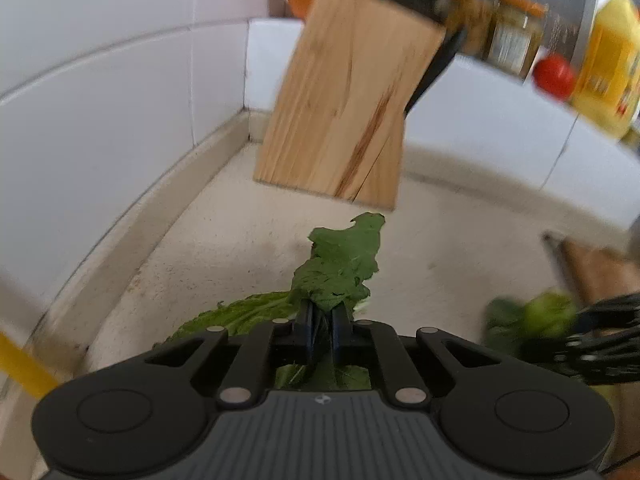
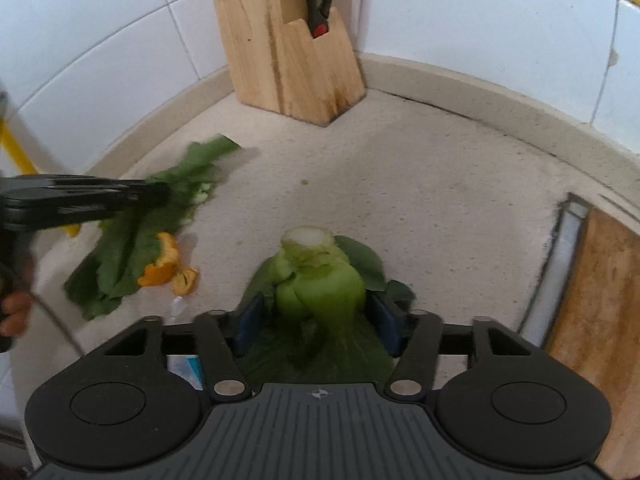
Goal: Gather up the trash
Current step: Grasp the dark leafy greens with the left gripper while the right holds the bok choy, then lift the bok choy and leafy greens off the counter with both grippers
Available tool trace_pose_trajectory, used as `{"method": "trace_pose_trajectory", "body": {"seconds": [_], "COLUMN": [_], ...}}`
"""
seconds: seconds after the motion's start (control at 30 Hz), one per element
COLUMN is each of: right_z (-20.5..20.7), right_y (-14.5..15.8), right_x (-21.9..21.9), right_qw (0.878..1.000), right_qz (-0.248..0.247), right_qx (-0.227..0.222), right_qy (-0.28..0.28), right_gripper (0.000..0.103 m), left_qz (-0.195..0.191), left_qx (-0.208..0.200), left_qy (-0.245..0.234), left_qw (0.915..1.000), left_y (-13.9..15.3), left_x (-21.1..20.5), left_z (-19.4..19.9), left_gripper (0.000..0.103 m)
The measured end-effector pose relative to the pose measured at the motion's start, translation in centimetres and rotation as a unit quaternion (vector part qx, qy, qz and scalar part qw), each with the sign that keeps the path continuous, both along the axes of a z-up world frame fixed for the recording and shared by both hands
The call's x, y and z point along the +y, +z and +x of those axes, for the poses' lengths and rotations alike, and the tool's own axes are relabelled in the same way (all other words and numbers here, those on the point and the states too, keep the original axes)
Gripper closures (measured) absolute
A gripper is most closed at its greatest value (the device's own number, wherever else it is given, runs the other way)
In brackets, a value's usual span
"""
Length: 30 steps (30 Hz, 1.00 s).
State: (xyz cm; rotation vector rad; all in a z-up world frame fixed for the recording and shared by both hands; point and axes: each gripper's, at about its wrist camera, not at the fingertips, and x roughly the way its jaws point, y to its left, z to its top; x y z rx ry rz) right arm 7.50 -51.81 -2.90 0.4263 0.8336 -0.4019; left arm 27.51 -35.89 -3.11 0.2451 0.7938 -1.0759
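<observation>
Two grippers are busy on this counter, both with greens in them. The left gripper (image 1: 322, 320) has its fingers pinched tight on a dark green leaf (image 1: 340, 268), crinkly and ragged at the edges, which sticks out past the fingertips over the counter. The right gripper (image 2: 316, 320) is clamped on a pale green cabbage stump (image 2: 316, 276), cut end pointing away, whitish in the middle, with darker leaves hanging under it; the blue pads (image 2: 248, 320) press on both sides. More leaves (image 2: 132, 248) lie flat on the counter to the left, and some orange peel (image 2: 166, 264) sits right against them. The countertop (image 2: 420, 208) is a speckled beige stone with a raised lip running into white tiled walls (image 2: 100, 60). A wooden knife block (image 2: 288, 48) stands in the corner, scissors handles poking out of it. A wooden cutting board (image 2: 600, 300) lies along the right edge. From the left wrist view there's a shelf up top with a yellow bottle (image 1: 608, 68), a jar and a tomato (image 1: 554, 76), all blurry. Middle of the counter is bare.
</observation>
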Motion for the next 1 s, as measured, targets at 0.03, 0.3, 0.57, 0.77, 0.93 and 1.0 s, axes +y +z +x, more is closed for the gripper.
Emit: {"method": "trace_pose_trajectory", "body": {"seconds": [0.03,0.3,0.57,0.77,0.93,1.0], "right_z": [-0.1,-2.1,-0.8,-0.2,0.2,0.3], "right_y": [0.2,2.1,0.5,0.4,-0.3,-0.6], "right_x": [0.0,-0.3,-0.3,-0.5,-0.7,-0.6], "right_qw": [1.000,0.998,1.000,1.000,1.000,1.000], "right_qz": [0.002,0.036,0.015,-0.013,-0.018,-0.019], "right_qx": [0.000,-0.038,-0.022,-0.017,-0.002,0.007], "right_qy": [-0.002,-0.018,-0.010,-0.013,-0.020,-0.021], "right_gripper": [0.052,0.053,0.043,0.026,0.019,0.019], "left_qz": [-0.011,-0.032,0.001,0.028,0.046,0.050], "left_qx": [0.007,0.042,0.081,0.061,0.015,0.003], "left_qy": [0.003,0.040,0.089,0.086,0.081,0.079], "left_qw": [0.9999,0.9978,0.9927,0.9941,0.9955,0.9957], "left_y": [0.7,2.8,-2.3,-4.1,-4.4,-4.6], "left_x": [0.9,6.7,7.1,6.2,5.2,5.1], "left_z": [-0.1,-0.6,-0.4,-1.8,-2.8,-3.1], "left_gripper": [0.098,0.098,0.085,0.047,0.045,0.045]}}
